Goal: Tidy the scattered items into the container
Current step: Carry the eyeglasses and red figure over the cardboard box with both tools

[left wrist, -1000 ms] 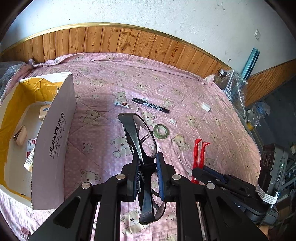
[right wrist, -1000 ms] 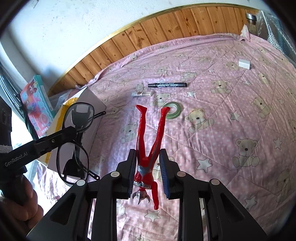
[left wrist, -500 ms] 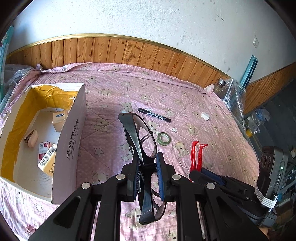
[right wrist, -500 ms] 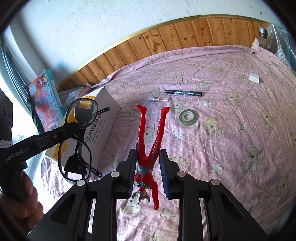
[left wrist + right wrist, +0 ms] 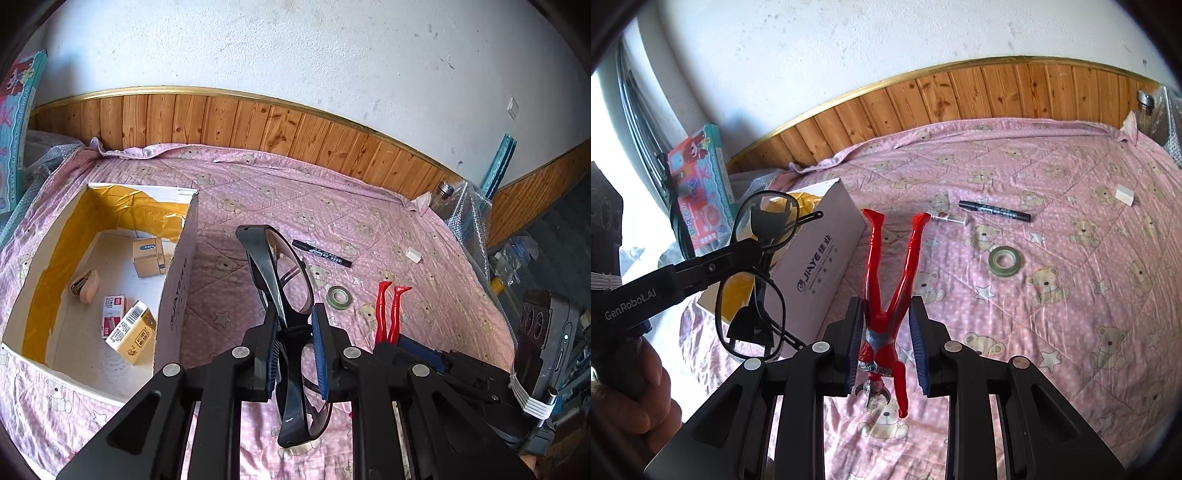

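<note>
Black plastic-framed glasses (image 5: 284, 291) with rounded clear lenses sit clamped at the bridge between the left gripper (image 5: 294, 349) fingers, held above the pink bear-print quilt (image 5: 354, 221). At 9 o'clock from them stands the open white cardboard box (image 5: 177, 273), yellow-lined, holding small cartons. The right gripper (image 5: 886, 347) fingers pinch a glossy red toy figure (image 5: 890, 288) head-down, legs splayed. A black marker (image 5: 994, 211) and green tape roll (image 5: 1004, 260) lie at 1 o'clock on the quilt.

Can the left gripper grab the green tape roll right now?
Probably not. The left gripper is shut on the black glasses, so its jaws have no room. The green tape roll lies bare on the pink quilt, nothing over it; the glasses must be dropped first.
</note>
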A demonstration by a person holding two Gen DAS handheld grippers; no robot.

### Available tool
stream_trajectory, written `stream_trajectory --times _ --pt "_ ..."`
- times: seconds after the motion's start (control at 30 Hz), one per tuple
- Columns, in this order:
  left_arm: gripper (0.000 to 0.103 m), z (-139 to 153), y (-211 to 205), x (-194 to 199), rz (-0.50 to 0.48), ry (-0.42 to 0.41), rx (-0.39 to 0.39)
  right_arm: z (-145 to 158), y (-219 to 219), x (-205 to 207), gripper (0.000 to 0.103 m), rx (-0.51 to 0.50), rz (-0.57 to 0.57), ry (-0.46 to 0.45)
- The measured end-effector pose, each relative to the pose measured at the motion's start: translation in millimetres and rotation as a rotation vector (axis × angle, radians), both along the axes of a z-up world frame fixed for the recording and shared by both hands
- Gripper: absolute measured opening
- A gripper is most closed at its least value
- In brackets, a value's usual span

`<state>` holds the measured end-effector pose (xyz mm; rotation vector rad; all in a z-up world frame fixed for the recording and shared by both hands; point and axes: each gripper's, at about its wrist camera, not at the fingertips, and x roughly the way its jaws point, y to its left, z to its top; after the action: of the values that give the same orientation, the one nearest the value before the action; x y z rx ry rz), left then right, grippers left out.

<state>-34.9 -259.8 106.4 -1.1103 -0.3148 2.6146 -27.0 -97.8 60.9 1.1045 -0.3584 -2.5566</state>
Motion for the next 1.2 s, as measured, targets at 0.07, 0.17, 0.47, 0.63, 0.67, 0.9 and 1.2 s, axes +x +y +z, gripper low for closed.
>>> stream_trajectory --times 0.07,0.17,0.47,0.63,0.67,0.9,1.2 --pt "0.017 1 -5 0 0.005 0.004 0.006 4 -6 -1 0.026 0.003 0.010 0.006" --pt "0.017 4 -13 1 0.013 0.009 0.016 8 -14 -5 0.026 0.008 0.023 0.013" --pt "0.017 10 -35 -1 0.036 0.025 0.045 20 -33 -16 0.026 0.018 0.051 0.029" --pt "0.017 14 -45 -3 0.043 0.034 0.061 26 -41 -21 0.026 0.025 0.062 0.039" --pt "0.017 15 -46 -3 0.046 0.036 0.063 28 -43 -22 0.026 0.025 0.064 0.041" --pt "0.017 19 -58 -4 0.057 0.047 0.081 37 -57 -29 0.026 0.032 0.089 0.052" --pt "0.017 23 -80 -5 0.082 0.057 0.099 47 -78 -37 0.026 0.042 0.121 0.069"
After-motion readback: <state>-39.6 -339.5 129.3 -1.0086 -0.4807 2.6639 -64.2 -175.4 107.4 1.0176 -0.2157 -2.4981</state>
